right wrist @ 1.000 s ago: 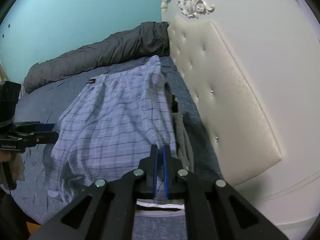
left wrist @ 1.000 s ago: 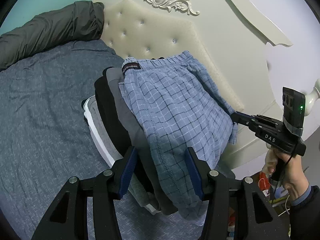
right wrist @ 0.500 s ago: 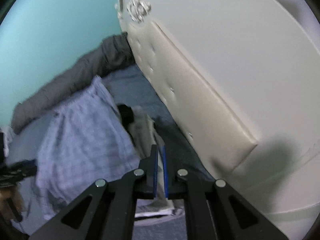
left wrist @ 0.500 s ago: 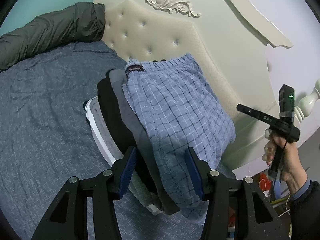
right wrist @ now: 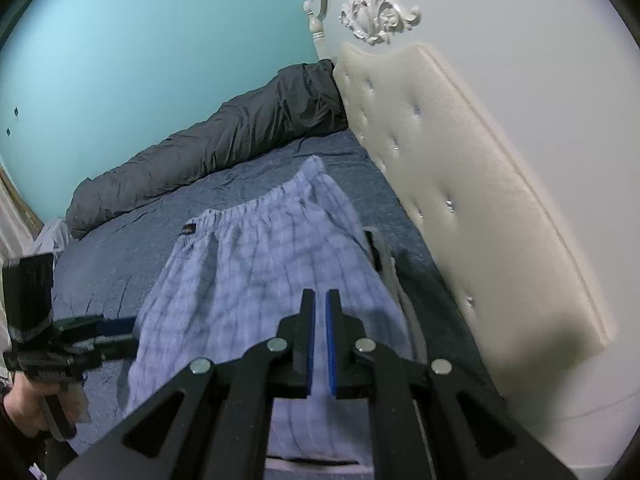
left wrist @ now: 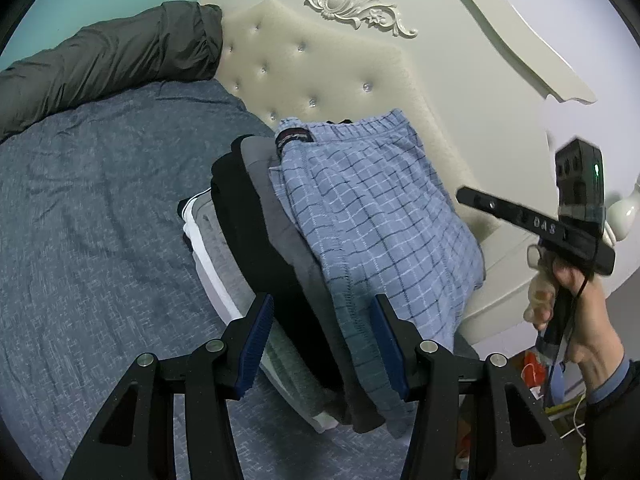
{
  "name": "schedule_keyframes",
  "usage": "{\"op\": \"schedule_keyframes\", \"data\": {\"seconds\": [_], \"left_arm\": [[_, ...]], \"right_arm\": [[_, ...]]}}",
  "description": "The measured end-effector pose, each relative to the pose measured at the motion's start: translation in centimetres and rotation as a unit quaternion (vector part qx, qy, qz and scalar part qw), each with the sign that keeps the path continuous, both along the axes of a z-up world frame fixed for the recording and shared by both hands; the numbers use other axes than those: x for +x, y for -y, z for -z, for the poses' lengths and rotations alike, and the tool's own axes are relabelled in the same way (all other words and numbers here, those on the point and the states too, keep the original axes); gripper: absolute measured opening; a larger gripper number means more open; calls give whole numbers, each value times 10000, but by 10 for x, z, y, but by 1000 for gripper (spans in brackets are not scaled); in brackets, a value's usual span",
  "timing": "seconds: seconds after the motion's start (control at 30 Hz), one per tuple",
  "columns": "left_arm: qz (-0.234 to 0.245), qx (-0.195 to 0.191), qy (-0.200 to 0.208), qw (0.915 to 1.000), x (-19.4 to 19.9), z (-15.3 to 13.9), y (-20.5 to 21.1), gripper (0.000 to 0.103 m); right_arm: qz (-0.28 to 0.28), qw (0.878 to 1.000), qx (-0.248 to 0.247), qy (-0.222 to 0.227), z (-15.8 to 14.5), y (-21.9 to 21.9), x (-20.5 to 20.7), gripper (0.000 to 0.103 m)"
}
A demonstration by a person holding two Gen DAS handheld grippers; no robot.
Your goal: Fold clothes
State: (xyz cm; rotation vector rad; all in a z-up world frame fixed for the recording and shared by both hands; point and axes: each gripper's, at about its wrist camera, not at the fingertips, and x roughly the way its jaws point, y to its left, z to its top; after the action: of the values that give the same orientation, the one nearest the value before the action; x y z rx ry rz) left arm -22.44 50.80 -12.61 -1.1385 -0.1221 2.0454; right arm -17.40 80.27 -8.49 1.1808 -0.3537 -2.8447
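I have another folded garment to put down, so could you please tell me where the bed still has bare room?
The blue sheet is bare between the dark rolled duvet and the clothes stack. It is crowded along the headboard, where the checked shorts top the stack and only a narrow strip remains.
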Motion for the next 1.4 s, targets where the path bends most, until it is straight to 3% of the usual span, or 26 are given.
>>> {"op": "schedule_keyframes", "data": {"seconds": [0.57, 0.73, 0.87, 1.07, 1.27, 1.4], "left_arm": [[60, 95, 86, 9999, -6, 11, 3, 59], [55, 122, -157, 9998, -10, -5, 5, 59], [-86, 306, -104, 9994, -35, -18, 0, 59], [-351, 97, -345, 9987, -72, -27, -17, 59], [-487, -71, -129, 9987, -105, -9, -29, 59], [-446, -141, -113, 9988, -106, -4, -31, 59]], "right_arm": [[319, 9978, 314, 491, 4, -1, -73, 6], [299, 9994, 164, -89, -14, -6, -66, 6], [173, 9997, 126, -142, -17, -6, -74, 6], [42, 9992, 359, 144, -5, 1, -93, 6], [40, 9990, 318, 323, 1, -3, -104, 6], [48, 9982, 258, 539, 6, -7, -105, 6]]}}
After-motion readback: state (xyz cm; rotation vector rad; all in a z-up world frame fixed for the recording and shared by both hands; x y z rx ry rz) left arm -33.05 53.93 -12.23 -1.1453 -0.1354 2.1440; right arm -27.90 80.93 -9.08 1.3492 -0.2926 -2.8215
